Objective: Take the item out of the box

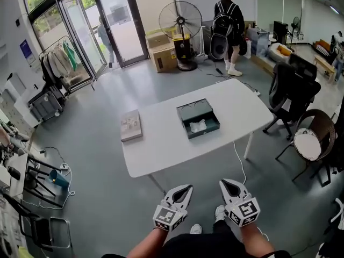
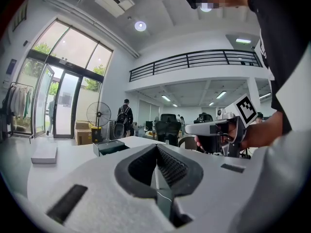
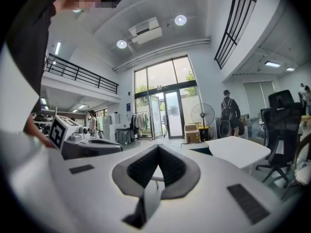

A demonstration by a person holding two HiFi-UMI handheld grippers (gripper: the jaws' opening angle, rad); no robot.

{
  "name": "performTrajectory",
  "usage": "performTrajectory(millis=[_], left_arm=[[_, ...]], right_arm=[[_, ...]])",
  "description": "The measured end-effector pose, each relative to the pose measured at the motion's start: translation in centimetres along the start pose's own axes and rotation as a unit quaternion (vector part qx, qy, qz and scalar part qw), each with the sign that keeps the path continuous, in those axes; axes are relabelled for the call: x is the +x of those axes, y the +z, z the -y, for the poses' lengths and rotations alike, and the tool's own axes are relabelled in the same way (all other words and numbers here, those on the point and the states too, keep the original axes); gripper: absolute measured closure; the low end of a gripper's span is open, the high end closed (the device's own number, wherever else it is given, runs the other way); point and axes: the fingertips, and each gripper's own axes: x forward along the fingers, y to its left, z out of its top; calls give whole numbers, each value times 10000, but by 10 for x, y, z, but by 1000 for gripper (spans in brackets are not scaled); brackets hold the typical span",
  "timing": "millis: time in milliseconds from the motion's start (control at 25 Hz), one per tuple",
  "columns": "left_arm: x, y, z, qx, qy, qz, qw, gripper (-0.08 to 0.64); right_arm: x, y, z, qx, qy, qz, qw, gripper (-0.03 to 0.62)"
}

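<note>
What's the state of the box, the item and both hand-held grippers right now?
box: open on top, flat on the table.
item: white, lying inside the box, untouched.
left hand-held gripper: shut, empty, short of the table.
right hand-held gripper: shut, empty, short of the table.

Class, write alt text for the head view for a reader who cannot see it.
An open dark box holding a pale crumpled item sits on a white table, a flat grey object nearby. The shut left tool and right tool hang short of the table.
</note>
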Motion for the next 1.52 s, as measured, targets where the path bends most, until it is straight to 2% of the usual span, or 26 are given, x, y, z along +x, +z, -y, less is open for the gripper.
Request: performTrajectory(millis=[280,680,920,1120,1360,1520], left_arm=[[55,7,-28,8,311,-16,9995,548],[144,20,-49,42,661,-2,9978,548],[181,27,-59,72,893,18,9960,548],[194,20,-58,-3,1117,-48,9937,548],[194,8,-72,-129,1413,-191,9897,548],[202,5,-86,-120,1484,-256,9885,548]], right_arm=[[46,12,47,-71,436,-30,9990,586],[81,26,140,-17,646,-36,9979,586],[99,29,180,-45,811,-24,9967,586],[105,27,201,-23,1069,-67,9942,586],[125,30,227,37,1148,-57,9934,586],[147,30,233,-2,1284,-111,9917,586]])
